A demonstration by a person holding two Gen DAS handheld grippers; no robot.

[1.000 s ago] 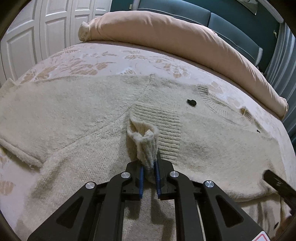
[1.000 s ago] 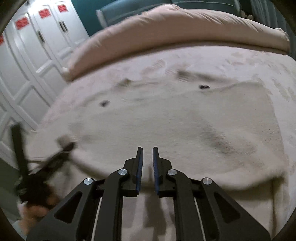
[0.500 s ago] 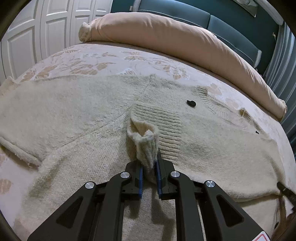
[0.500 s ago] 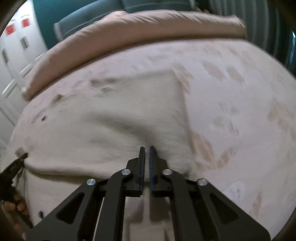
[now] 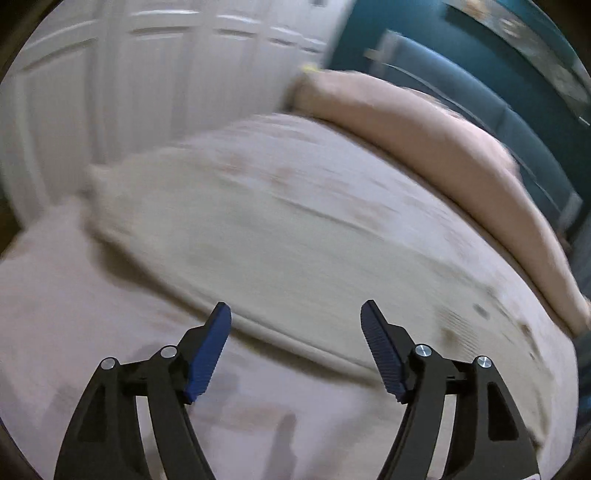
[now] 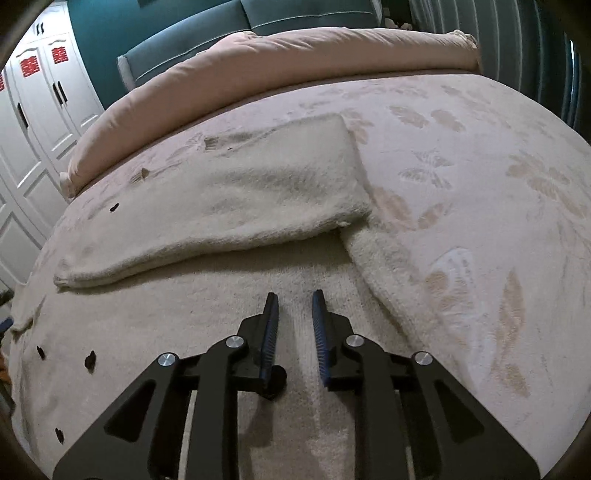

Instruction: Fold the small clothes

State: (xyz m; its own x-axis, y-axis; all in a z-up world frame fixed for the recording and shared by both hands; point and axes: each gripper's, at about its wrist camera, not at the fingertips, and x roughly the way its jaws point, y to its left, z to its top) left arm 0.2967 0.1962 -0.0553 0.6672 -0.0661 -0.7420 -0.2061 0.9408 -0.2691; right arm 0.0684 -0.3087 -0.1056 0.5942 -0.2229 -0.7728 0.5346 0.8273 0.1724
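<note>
A cream knit sweater (image 6: 221, 314) with dark buttons (image 6: 89, 360) lies flat on the bed. One sleeve (image 6: 258, 195) is folded across its body. My right gripper (image 6: 295, 295) hovers low over the knit near the sleeve's fold; its jaws are opening, a narrow gap apart, with nothing between them. The left wrist view is motion-blurred. There the sweater (image 5: 295, 236) shows as a pale band across the bed. My left gripper (image 5: 295, 314) is above its near edge; its jaws are opening, spread wide and empty.
The patterned bed cover (image 6: 480, 184) stretches to the right of the sweater. A rolled peach duvet (image 6: 295, 62) lies along the far edge before a teal headboard (image 6: 221, 29). White wardrobe doors (image 5: 147, 92) stand to the left of the bed.
My left gripper has let go of the sleeve cuff, opened wide and swung away to the left. My right gripper has moved along the sweater and its jaws have parted slightly.
</note>
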